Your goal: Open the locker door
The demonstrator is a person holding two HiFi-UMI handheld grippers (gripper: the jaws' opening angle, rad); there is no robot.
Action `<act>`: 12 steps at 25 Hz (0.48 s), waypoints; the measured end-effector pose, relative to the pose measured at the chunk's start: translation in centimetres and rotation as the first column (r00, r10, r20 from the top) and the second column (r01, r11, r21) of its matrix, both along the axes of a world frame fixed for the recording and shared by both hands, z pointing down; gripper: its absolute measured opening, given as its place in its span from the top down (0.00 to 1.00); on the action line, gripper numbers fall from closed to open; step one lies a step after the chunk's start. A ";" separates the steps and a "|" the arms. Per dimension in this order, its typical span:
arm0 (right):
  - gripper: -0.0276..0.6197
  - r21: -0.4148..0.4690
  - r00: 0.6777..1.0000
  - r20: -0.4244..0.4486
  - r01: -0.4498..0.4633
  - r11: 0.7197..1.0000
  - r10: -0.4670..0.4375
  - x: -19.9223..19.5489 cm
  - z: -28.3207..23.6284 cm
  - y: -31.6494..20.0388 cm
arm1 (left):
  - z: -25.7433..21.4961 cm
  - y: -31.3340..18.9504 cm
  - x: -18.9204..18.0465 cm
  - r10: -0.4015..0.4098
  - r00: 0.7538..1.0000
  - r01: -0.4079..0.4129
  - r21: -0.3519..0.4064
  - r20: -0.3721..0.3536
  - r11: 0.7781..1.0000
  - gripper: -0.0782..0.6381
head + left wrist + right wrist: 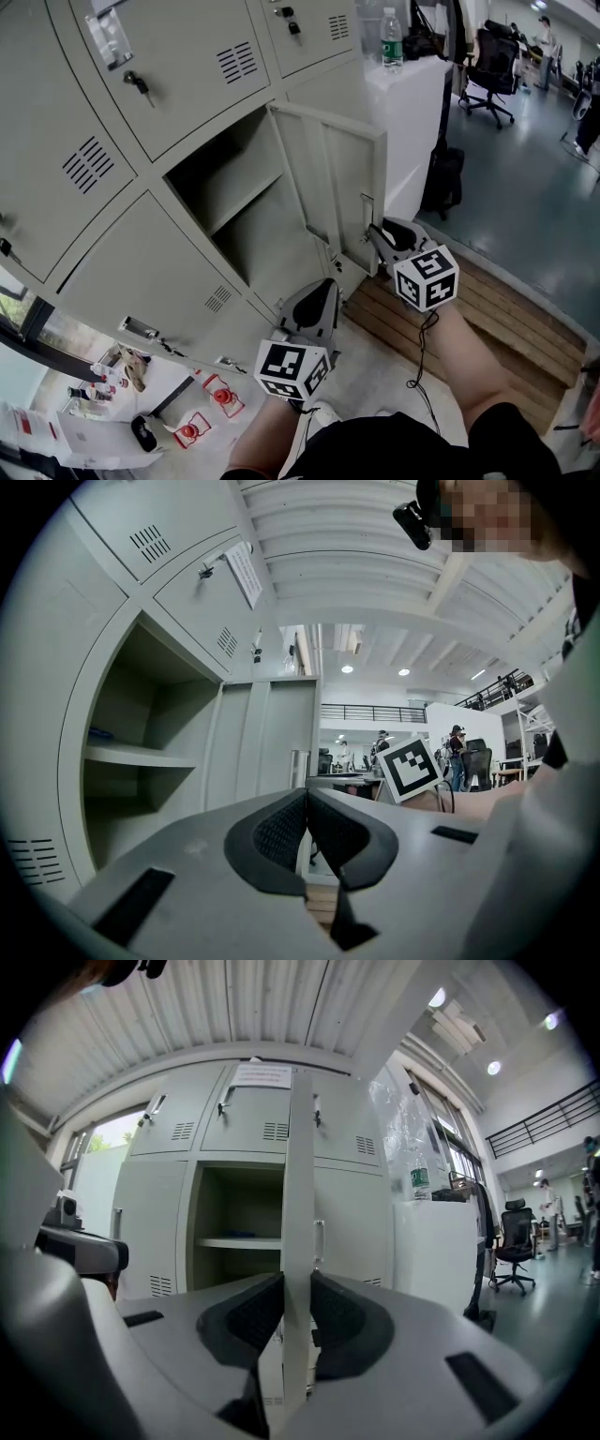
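Note:
The grey locker door (328, 178) stands swung out from its open compartment (234, 197), which holds one shelf (246, 195). My right gripper (373, 232) is at the door's free edge by the latch. In the right gripper view the door edge (298, 1147) runs upright between the two pads, and both pads press on it, so my right gripper (298, 1283) is shut on the door. My left gripper (323, 286) hangs lower, in front of the locker below. Its pads meet with nothing between them in the left gripper view (307, 799), which faces the door's inner side (272, 733).
Closed lockers with keys (139, 84) surround the open one. A white cabinet (412, 122) with a water bottle (392, 37) on it stands just right of the lockers, a black bag (442, 183) beside it. Wooden planks (487, 319) lie underfoot. An office chair (492, 66) stands farther off.

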State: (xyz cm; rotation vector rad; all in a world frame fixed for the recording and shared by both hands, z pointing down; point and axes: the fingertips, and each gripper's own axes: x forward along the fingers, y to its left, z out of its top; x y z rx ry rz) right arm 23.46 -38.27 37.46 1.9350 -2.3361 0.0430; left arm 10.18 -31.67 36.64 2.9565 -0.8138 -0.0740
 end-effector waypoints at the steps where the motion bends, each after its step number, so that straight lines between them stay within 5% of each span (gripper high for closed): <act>1: 0.75 0.000 1.000 0.004 -0.008 1.000 0.008 0.3 0.0 -0.1 | 0.0 -0.1 0.2 0.004 1.000 -0.004 -0.001 0.001 1.000 0.87; 12: 0.75 -0.017 0.996 0.014 -0.091 0.996 0.091 3.5 0.1 -1.4 | -0.4 -1.4 2.0 0.039 0.999 -0.039 0.010 0.005 0.999 0.87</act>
